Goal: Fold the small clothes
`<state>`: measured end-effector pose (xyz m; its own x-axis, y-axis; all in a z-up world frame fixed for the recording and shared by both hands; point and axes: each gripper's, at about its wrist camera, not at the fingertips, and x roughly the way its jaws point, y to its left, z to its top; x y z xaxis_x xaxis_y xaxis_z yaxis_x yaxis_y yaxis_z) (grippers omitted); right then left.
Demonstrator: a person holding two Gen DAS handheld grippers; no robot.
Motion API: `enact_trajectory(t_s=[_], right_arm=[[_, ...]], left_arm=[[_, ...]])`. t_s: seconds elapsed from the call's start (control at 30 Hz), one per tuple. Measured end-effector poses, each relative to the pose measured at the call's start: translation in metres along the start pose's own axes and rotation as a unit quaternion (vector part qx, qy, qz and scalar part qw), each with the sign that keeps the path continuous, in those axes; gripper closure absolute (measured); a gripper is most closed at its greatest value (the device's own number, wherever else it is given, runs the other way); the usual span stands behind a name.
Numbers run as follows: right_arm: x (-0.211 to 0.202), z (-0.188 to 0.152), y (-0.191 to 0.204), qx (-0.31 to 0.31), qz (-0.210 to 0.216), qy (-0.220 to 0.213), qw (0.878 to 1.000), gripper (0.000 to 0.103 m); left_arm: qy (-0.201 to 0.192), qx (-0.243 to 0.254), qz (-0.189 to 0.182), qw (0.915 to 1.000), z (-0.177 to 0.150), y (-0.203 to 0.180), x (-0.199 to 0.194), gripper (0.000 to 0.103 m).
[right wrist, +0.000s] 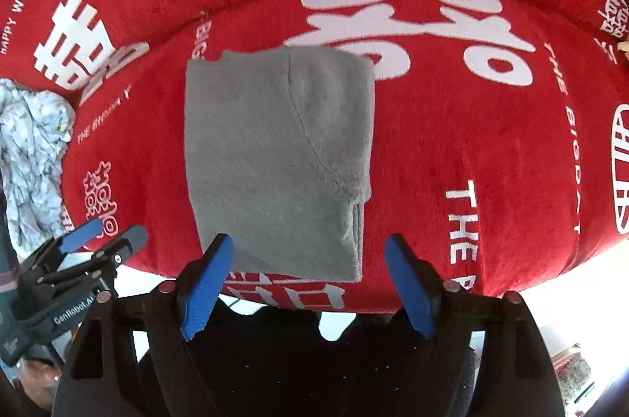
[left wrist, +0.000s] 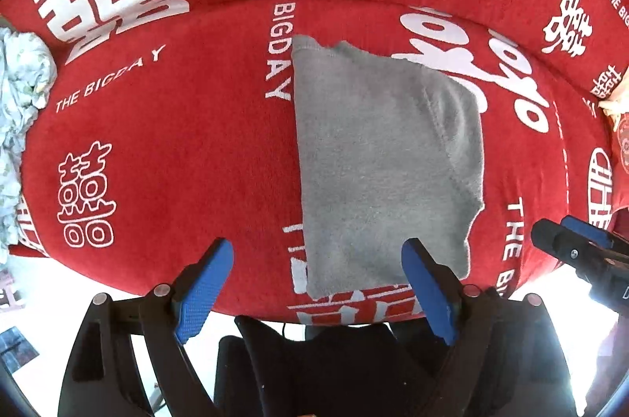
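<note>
A: Printed in white on the red cover (left wrist: 220, 142): "THE BIGDAY", repeated in several spots.
B: Also "HAPPY WEDDING" along its left edge in the right wrist view, plus large double-happiness signs.
A: On the black tool (right wrist: 84, 252) at lower left: "GenRobot.AI".
B: Nothing else legible.

The grey garment (right wrist: 275, 157) is soft, matt fleece with a fuzzy nap. It lies on a red cover (left wrist: 177, 149) of coarse, matt woven cloth with white printed lettering. At nine o'clock sits a crumpled, thin pale printed cloth (right wrist: 31, 157). My left tool (left wrist: 318, 283) and right tool (right wrist: 308, 279) have matt black plastic frames and dimpled blue rubbery pads (left wrist: 200, 291).
</note>
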<state>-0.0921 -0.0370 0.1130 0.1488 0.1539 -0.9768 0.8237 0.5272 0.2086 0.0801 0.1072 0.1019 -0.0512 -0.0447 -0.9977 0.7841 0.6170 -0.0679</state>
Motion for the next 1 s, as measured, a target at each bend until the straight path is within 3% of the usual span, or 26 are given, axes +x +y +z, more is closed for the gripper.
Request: enact_trajectory(t_s=[0.07,0.1,0.23,0.53,1.0], right_arm=[[-0.004,-0.002,0.004,-0.004,-0.013,-0.009,1.0,0.01],[-0.007,-0.002,0.007,-0.009,-0.023,-0.012,1.0,0.0],[-0.014,-0.002,0.012,-0.02,-0.046,-0.026,0.998,0.0],[-0.023,-0.002,0.014,-0.019,-0.064,-0.033,0.997,0.0],[-0.034,0.001,0.018,-0.02,-0.07,-0.042,0.996,0.0]], left_arm=[[-0.002,-0.008,-0.003,1.0,0.0,0.002,-0.004,0.015],[-0.004,-0.01,0.001,0.9999,-0.001,0.003,-0.006,0.015],[-0.013,-0.005,0.036,0.9993,-0.001,0.002,-0.012,0.015],[-0.025,0.0,0.06,0.9979,-0.002,-0.001,-0.025,0.015],[-0.027,0.002,0.063,0.9976,-0.002,-0.006,-0.034,0.015]])
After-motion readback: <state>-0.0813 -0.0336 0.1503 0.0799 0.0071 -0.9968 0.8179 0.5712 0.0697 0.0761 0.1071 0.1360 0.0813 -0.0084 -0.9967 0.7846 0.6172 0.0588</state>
